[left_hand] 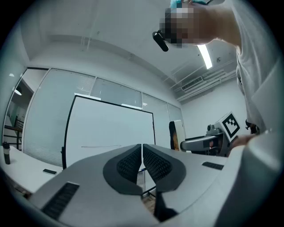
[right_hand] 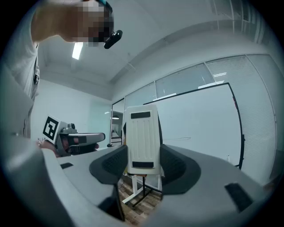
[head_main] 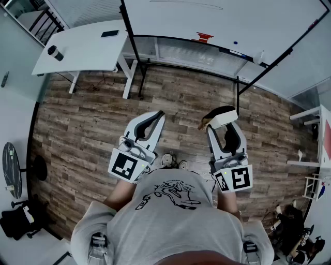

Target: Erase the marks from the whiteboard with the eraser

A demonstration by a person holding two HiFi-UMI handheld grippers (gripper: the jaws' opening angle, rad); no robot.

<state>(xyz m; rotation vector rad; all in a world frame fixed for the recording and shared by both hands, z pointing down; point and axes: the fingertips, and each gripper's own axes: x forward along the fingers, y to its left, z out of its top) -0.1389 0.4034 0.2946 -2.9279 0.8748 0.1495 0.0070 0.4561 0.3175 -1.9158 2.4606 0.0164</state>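
Note:
The whiteboard (head_main: 222, 20) stands ahead on a black frame, with a thin drawn line (head_main: 191, 5) near its top. That line also shows faintly in the left gripper view (left_hand: 100, 146) and the right gripper view (right_hand: 179, 138). My right gripper (head_main: 222, 124) is shut on a white eraser (head_main: 221, 116), which stands upright between the jaws (right_hand: 143, 139). My left gripper (head_main: 159, 115) is shut and holds nothing (left_hand: 142, 162). Both grippers hang above the wooden floor, well short of the board. The right gripper and its eraser (left_hand: 175, 135) appear in the left gripper view.
The board's tray holds a red item (head_main: 204, 37) and a blue-capped marker (head_main: 235, 43). A white table (head_main: 83, 49) with a cup (head_main: 55, 53) and a phone (head_main: 109, 33) stands at the far left. The black stand legs (head_main: 135, 57) reach the floor.

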